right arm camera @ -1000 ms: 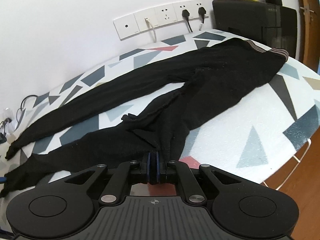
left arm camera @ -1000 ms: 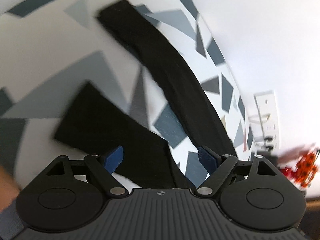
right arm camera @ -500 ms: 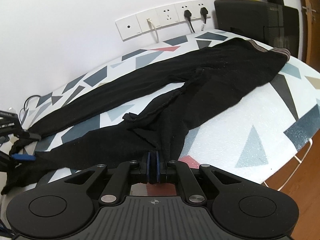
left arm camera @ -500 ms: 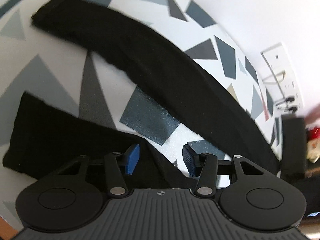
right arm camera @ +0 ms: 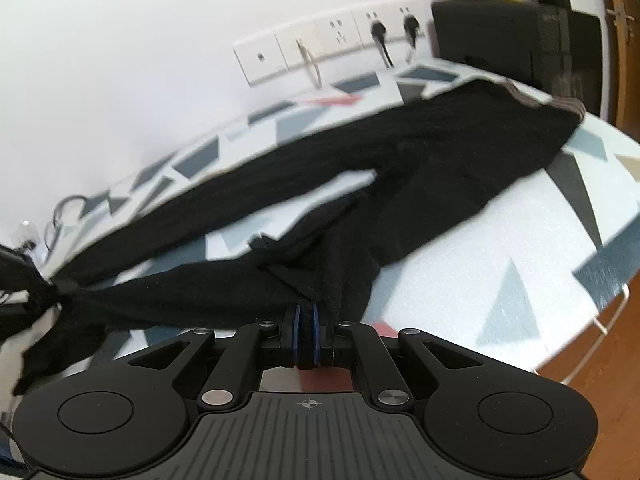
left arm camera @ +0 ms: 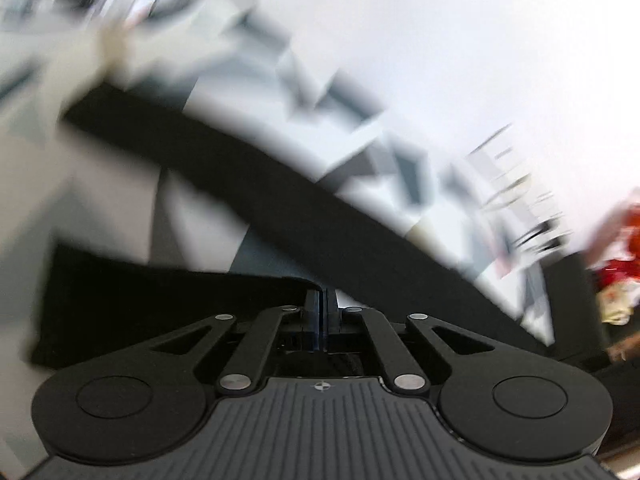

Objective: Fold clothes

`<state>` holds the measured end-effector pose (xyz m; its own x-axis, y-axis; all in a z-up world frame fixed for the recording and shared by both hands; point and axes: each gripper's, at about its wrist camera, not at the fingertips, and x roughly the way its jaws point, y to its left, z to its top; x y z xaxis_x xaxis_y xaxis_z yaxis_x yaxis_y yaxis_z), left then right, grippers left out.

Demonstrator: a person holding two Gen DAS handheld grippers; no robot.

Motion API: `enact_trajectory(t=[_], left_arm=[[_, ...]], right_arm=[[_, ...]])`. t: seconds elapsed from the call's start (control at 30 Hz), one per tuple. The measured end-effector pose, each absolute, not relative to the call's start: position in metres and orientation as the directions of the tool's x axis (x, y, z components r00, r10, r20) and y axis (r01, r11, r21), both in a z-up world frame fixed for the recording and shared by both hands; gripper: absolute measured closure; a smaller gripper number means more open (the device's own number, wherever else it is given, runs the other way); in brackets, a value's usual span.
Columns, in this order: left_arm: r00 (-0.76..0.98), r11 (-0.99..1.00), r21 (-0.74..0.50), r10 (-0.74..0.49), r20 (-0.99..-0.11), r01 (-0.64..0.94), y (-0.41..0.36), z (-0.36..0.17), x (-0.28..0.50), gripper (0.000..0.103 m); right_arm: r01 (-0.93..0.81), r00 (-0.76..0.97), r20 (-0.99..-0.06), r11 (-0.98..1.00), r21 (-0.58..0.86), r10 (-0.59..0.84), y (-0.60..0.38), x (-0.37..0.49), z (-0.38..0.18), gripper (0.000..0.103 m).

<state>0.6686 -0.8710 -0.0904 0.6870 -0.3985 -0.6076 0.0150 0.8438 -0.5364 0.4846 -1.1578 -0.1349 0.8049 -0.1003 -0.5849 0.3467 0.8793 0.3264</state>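
Both grippers — left gripper newly closed — pinching black leggings

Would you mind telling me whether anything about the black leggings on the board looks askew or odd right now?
Yes: the black leggings lie unevenly on the patterned board. The near leg is bunched into wrinkles in front of the right gripper, which is shut on it, while the far leg lies flat. No damage or spill shows; the left wrist view is blurred.
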Motion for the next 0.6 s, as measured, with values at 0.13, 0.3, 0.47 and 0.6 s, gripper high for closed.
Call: enact_trajectory(t=[0.13,0.3,0.47,0.6], left_arm=[[0.761,0.852,-0.509,-0.412,-0.502,0.125,-0.853,-0.043,0.643,0.101],[0.542,0.852,-0.521,-0.414,-0.731,-0.052,-0.825,-0.112,0.620,0.100],[0.472,0.787,-0.571,-0.421,-0.775,-0.234,-0.785,-0.157,0.606,0.083],[0.587,0.789,-0.585,-0.387,-0.712,-0.190,-0.770,-0.146,0.624,0.042]], right_arm=[[0.332,0.825,-0.555,0.886,0.323,-0.107,-1.156,0.487,-0.124,0.098],[0.362,0.785,-0.612,0.872,0.330,-0.095,-1.156,0.487,-0.134,0.098],[0.363,0.764,-0.641,0.871,0.332,-0.074,-1.145,0.486,-0.142,0.098],[0.343,0.762,-0.644,0.881,0.325,-0.059,-1.134,0.487,-0.142,0.098]])
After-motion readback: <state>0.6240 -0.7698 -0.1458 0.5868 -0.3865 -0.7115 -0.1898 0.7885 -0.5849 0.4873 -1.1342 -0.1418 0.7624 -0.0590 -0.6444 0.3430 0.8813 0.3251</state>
